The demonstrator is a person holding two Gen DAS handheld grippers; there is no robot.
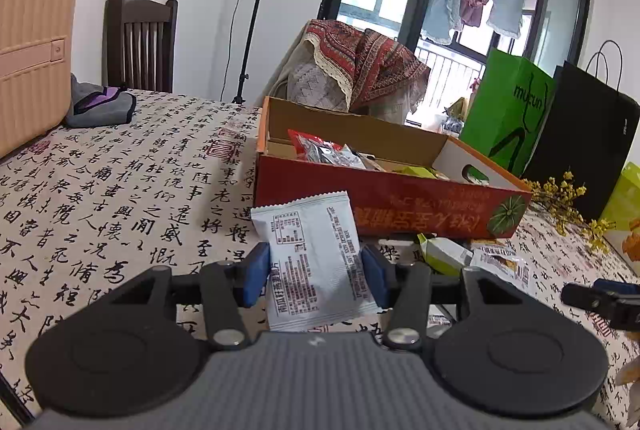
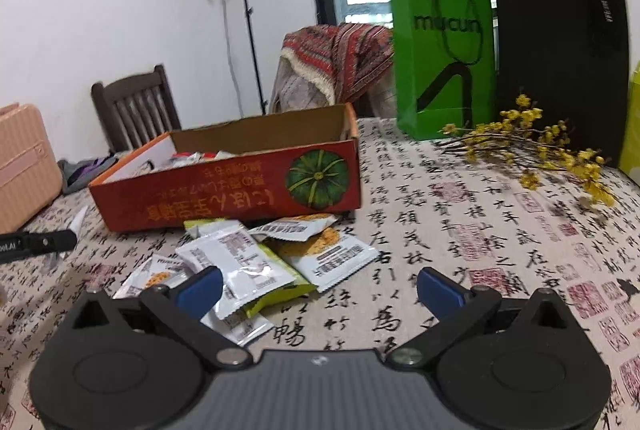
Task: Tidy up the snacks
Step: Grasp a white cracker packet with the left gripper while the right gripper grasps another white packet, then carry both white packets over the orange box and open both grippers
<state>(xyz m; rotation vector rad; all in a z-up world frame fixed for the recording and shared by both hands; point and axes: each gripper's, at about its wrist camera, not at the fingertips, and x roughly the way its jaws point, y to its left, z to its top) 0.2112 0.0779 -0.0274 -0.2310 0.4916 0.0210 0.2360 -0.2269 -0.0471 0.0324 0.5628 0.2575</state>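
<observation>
Packet (image 1: 316, 262) sits clamped in my left gripper (image 1: 316, 270), bound for the box (image 1: 400, 198) (half filled); next, lift over its wall. Right gripper (image 2: 320, 288) gapes empty.

Low wrist views, shared red box (image 1: 384, 198)

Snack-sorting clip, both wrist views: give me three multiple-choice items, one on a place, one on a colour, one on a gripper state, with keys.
1. Where do the loose snack packets lie?
A. on the chair
B. on the tablecloth in front of the red box
C. inside the green bag

2. What colour is the bag printed "mucun"?
A. green
B. pink
C. white

3. What is the left gripper doing?
A. open over nothing
B. gripping the box's edge
C. shut on a white packet

Key: 1 B, the packets lie against the red box; 2 A, bright green paper; 3 C, blue pads press the white packet.
</observation>
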